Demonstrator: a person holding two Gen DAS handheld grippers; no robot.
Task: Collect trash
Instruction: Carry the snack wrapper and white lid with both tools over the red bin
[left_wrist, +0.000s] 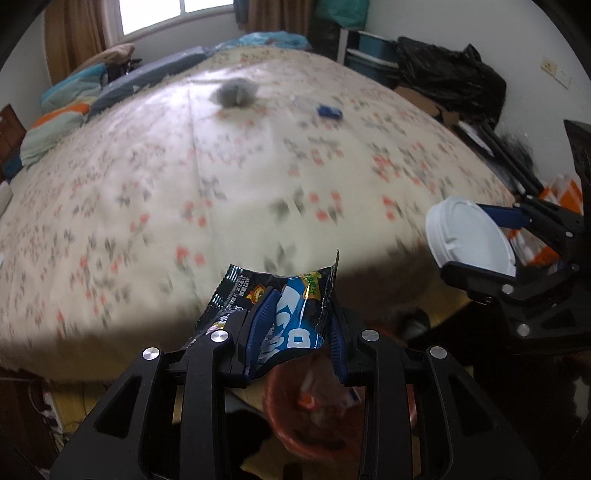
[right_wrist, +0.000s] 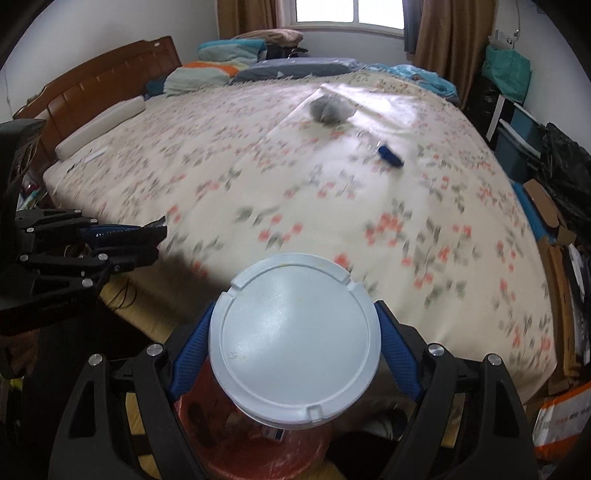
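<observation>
My left gripper (left_wrist: 297, 325) is shut on a blue and black snack wrapper (left_wrist: 291, 314), held above an orange-red bin (left_wrist: 295, 432) on the floor at the bed's foot. My right gripper (right_wrist: 295, 343) is shut on a round white plastic lid (right_wrist: 295, 339), also over the bin (right_wrist: 258, 454). The lid (left_wrist: 469, 236) and right gripper (left_wrist: 491, 247) show at the right in the left wrist view. The left gripper (right_wrist: 147, 240) shows at the left in the right wrist view. On the floral bedspread (left_wrist: 184, 184) lie a grey crumpled wad (left_wrist: 236, 92) and a small blue item (left_wrist: 328, 110).
The wad (right_wrist: 330, 107) and blue item (right_wrist: 389, 155) lie far up the bed (right_wrist: 258, 177). Pillows (right_wrist: 207, 77) and a wooden headboard (right_wrist: 92, 96) are at the far left. Black bags (right_wrist: 565, 166), boxes (right_wrist: 554, 221) and bins stand along the bed's right side.
</observation>
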